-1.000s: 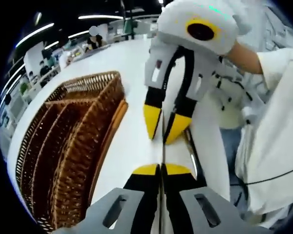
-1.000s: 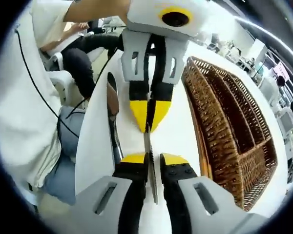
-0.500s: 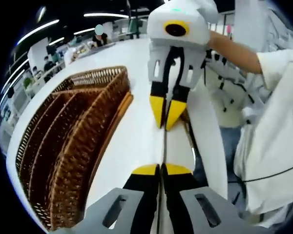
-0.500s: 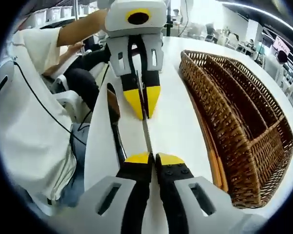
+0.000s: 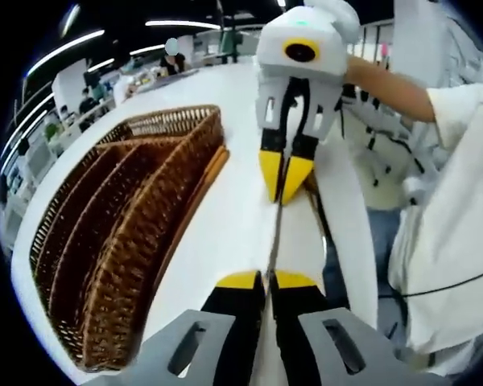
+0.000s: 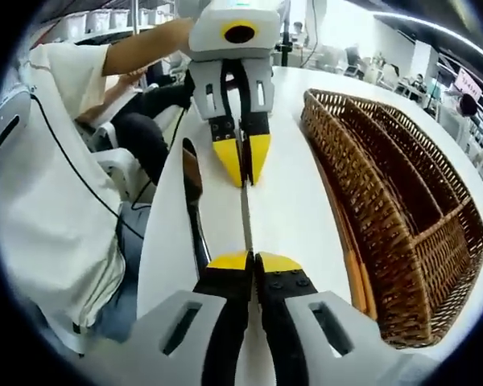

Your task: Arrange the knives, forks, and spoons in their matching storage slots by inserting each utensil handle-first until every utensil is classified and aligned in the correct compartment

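Note:
A thin metal knife (image 5: pixel 275 233) stretches over the white table, held at both ends. My left gripper (image 5: pixel 266 280) is shut on its near end, and my right gripper (image 5: pixel 285 183) faces me, shut on the far end. From the other side, my right gripper (image 6: pixel 251 260) clamps the knife (image 6: pixel 245 215) while the left gripper (image 6: pixel 243 165) pinches its other end. A brown wicker basket (image 5: pixel 121 233) with long compartments lies beside the knife, also seen as the basket (image 6: pixel 394 201). I cannot tell which end is the handle.
Another utensil (image 6: pixel 191 189) lies on the table near its edge, the same utensil (image 5: pixel 320 237) beside the knife. The table edge (image 6: pixel 157 233) runs close by. A person in white clothing (image 5: pixel 455 201) and chairs stand past it. Desks and people fill the background.
My right gripper's jaws, open around the knife one second ago, have shut on it. The two grippers now sit a little farther apart along the knife. Both views have tilted.

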